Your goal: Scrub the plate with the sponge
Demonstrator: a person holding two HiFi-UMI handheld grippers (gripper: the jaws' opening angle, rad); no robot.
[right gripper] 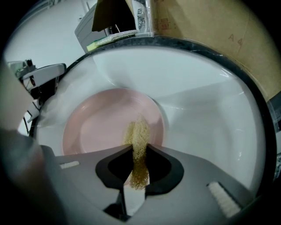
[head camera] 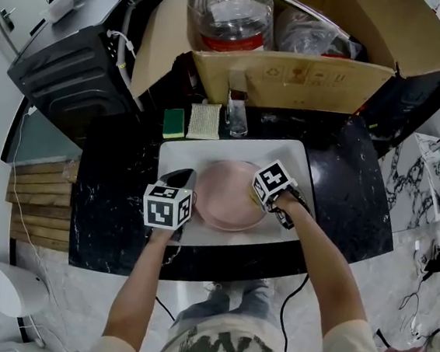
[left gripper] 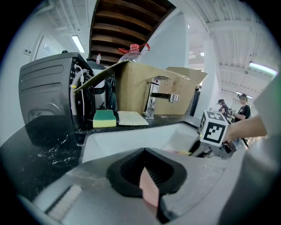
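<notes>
A pink plate [head camera: 225, 199] lies in the white sink basin [head camera: 177, 153]. My left gripper [head camera: 189, 190] is shut on the plate's left rim, and a pink sliver of that rim [left gripper: 149, 190] shows between its jaws. At the plate's right side my right gripper [head camera: 257, 199] is shut on a yellowish scrubbing sponge [head camera: 254, 195]. In the right gripper view the sponge [right gripper: 137, 134] sticks out past the jaws and rests on the plate [right gripper: 101, 127] near its right rim. The left gripper [right gripper: 44, 81] shows at that view's left edge.
Behind the basin, on the black marble counter [head camera: 117, 192], lie a green and yellow sponge [head camera: 174, 123] and a pale mesh cloth [head camera: 205, 120] beside the faucet [head camera: 237, 112]. An open cardboard box [head camera: 293, 79] with a big plastic bottle [head camera: 229, 12] stands behind. A black appliance [head camera: 75, 70] sits at left.
</notes>
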